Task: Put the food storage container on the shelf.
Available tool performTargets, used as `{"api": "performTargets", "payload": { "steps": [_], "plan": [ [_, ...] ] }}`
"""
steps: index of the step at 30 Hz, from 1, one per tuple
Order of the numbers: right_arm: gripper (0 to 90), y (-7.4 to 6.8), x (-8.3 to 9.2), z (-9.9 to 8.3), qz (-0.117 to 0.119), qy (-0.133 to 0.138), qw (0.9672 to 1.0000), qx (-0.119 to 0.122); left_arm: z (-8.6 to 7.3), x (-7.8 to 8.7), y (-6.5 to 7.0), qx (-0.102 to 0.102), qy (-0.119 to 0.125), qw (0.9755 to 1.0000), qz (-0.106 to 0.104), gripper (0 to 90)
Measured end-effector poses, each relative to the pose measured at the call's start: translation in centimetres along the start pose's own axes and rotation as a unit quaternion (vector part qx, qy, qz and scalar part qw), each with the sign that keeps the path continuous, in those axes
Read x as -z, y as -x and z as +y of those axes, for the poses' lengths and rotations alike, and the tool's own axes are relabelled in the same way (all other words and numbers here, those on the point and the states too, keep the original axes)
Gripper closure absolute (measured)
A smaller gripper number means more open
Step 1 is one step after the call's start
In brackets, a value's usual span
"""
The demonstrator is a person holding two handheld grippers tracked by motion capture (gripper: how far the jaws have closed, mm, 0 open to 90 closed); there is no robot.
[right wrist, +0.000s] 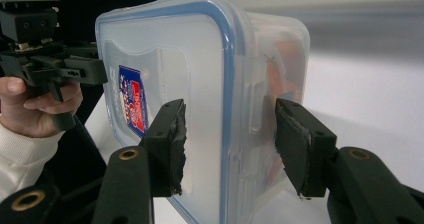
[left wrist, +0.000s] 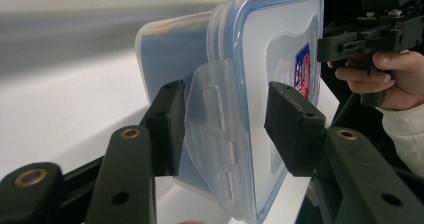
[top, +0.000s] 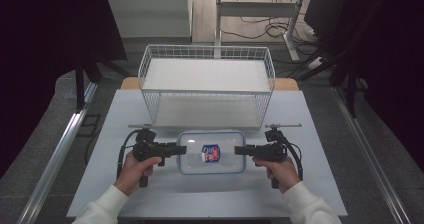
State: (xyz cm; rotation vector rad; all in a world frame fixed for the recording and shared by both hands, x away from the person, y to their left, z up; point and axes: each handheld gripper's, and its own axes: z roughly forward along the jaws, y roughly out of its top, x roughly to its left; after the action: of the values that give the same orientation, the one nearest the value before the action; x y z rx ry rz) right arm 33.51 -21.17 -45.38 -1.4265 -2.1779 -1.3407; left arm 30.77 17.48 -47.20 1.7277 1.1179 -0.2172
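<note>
on the container [top: 211,153] lid, a red-blue label [top: 210,153], unreadable.

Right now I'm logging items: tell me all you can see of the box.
The box is clear plastic, rectangular with rounded corners, its blue-edged lid on, a red-blue label on top and side flaps. It lies flat at the table's near middle, before the wire basket. The left gripper and right gripper clamp its short ends.

Two matte-black pistol-grip grippers, left gripper [top: 181,149] and right gripper [top: 239,150], with brass-ringed screw holes, foam-padded jaws, looping black cables; white ribbed-cuff sleeves [top: 102,206].
</note>
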Motion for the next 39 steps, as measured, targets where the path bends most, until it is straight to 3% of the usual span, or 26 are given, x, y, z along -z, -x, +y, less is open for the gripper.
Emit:
{"api": "performTargets", "payload": {
  "steps": [7, 16, 21, 29, 39],
  "plan": [
    [47.5, 0.5, -0.9, 1.7, -0.006, 0.009, 0.9999, 0.013, 1.7, -0.4, -1.5, -0.009, -0.002, 1.0, 0.002, 51.9],
    [47.1, 2.1, -2.2, 4.0, -0.007, 0.023, 0.9996, 0.011, 3.6, -1.3, -3.6, -0.004, 0.005, 1.0, 0.0, 52.4],
    [47.0, 2.8, -3.1, 5.1, -0.011, 0.024, 0.9996, 0.01, 4.6, -1.9, -5.0, -0.011, 0.008, 0.9999, 0.004, 52.0],
    [46.8, 3.9, -4.2, 6.3, -0.02, 0.034, 0.9992, 0.006, 5.5, -2.9, -6.5, -0.003, 0.016, 0.9999, 0.002, 51.4],
    [46.6, 4.4, -4.9, 7.0, -0.026, 0.041, 0.9988, 0.008, 5.9, -3.4, -7.7, -0.012, 0.018, 0.9998, 0.002, 51.2]
  ]
}}
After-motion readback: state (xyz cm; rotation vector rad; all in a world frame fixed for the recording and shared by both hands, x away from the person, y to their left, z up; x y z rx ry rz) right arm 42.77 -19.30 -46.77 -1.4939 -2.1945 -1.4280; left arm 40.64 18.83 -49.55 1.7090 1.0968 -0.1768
